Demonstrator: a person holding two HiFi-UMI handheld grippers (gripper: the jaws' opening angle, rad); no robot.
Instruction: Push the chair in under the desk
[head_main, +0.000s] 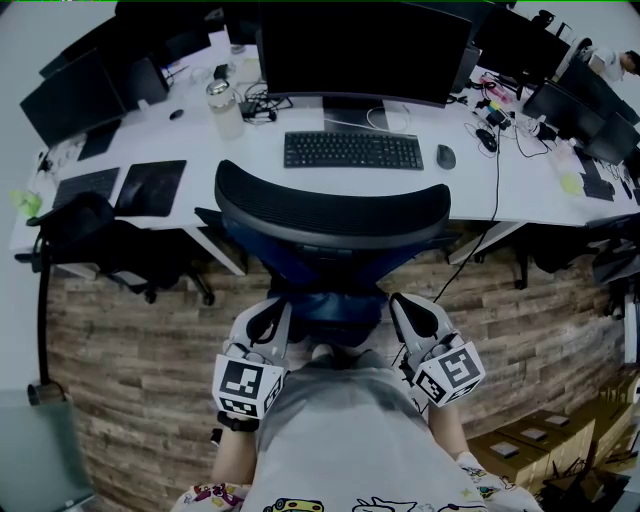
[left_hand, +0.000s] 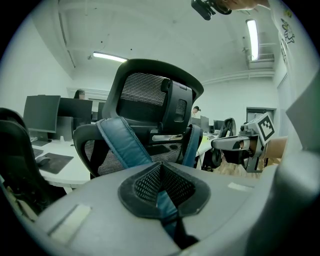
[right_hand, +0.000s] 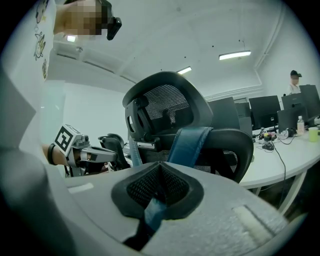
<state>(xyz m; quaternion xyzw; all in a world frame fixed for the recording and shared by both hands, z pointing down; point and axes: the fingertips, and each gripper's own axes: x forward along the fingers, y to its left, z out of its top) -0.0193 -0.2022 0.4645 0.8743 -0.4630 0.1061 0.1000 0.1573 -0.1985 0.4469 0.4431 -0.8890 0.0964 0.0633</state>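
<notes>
Flanking the chair (head_main: 330, 205) are left gripper (head_main: 272, 312) and right gripper (head_main: 402, 302).

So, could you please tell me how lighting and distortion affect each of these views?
Head view: dim, bluish, fisheye bowing the desk edge. Left gripper view: ceiling light blown out, dark round vignette. Right gripper view: same vignette, chair darkly backlit.

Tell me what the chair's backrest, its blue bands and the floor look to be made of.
Backrest: black mesh in a matte plastic frame; light shows through the weave.
Blue bands: probably smooth plastic or coated fabric, with a faint sheen; can't tell which.
Floor: wood-look planks, laminate or vinyl perhaps; grain and staggered seams show.
</notes>
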